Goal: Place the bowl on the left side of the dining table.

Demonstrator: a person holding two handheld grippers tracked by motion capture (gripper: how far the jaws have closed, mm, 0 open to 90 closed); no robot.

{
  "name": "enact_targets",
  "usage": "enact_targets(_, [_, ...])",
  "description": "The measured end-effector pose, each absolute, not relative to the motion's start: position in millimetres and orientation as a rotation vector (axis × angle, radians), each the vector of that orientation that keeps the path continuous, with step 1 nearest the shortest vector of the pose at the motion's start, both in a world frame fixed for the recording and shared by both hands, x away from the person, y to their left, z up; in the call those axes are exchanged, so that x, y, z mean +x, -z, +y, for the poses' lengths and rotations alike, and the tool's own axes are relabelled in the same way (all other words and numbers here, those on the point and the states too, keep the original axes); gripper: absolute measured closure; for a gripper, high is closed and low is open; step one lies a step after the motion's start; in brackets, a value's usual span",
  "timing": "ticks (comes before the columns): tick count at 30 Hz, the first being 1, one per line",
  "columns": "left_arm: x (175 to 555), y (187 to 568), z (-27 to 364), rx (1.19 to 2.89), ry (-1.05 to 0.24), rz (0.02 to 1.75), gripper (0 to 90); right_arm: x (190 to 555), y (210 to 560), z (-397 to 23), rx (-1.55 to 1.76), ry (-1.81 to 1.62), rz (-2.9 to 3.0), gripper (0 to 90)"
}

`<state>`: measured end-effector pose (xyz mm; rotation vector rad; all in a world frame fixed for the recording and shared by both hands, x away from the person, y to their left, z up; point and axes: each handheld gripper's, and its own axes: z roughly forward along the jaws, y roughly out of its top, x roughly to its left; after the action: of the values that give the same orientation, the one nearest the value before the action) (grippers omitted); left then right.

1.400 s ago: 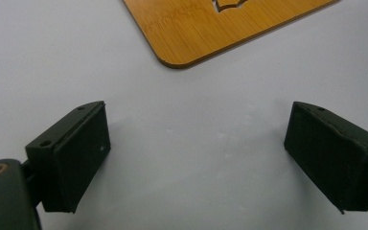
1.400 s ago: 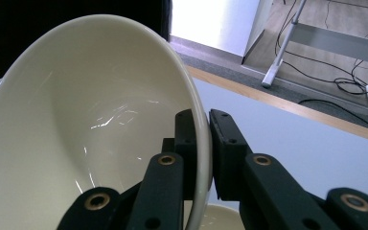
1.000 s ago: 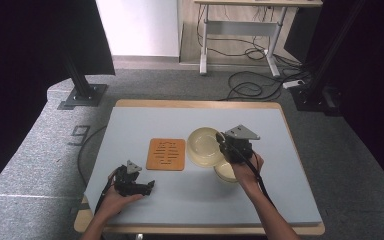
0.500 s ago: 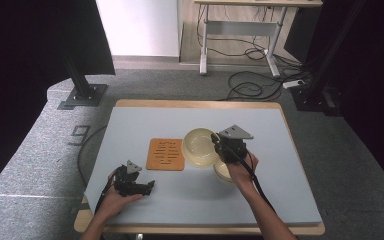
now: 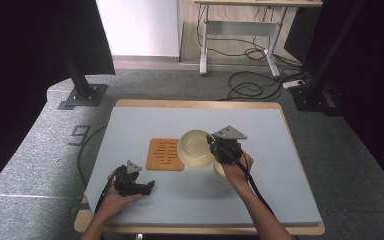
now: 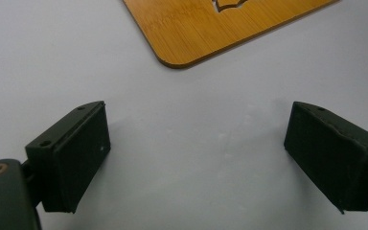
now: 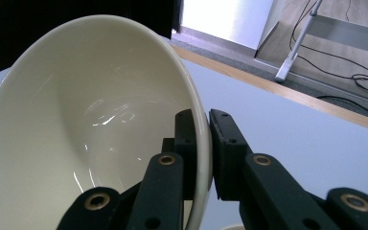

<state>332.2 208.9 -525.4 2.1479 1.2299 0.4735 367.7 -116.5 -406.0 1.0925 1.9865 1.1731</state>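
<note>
Evenly and brightly lit across the table from above, with dark curtains swallowing both sides of the high view. Soft, short shadows only, faint under the left gripper on the pale surface. Small white glare streaks inside the cream bowl. Sharp on the wooden mat grain, slightly soft on the nearest jaw parts at the bottom edges. Blown-out white wall patch at top. Mild wide-angle stretching in both gripper views.

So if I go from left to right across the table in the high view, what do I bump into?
Left black tongs → flat orange wooden mat with cut-outs → cream round bowl → right black tongs, pinching the bowl's rim.
</note>
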Motion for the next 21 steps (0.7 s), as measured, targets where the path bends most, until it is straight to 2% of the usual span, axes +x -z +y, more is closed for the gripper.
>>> enact_targets(21, [332.3,525.5,208.9,2.147,-0.474,1.229,8.5,371.1,412.8,-100.0,1.077,-1.176,2.025,82.7])
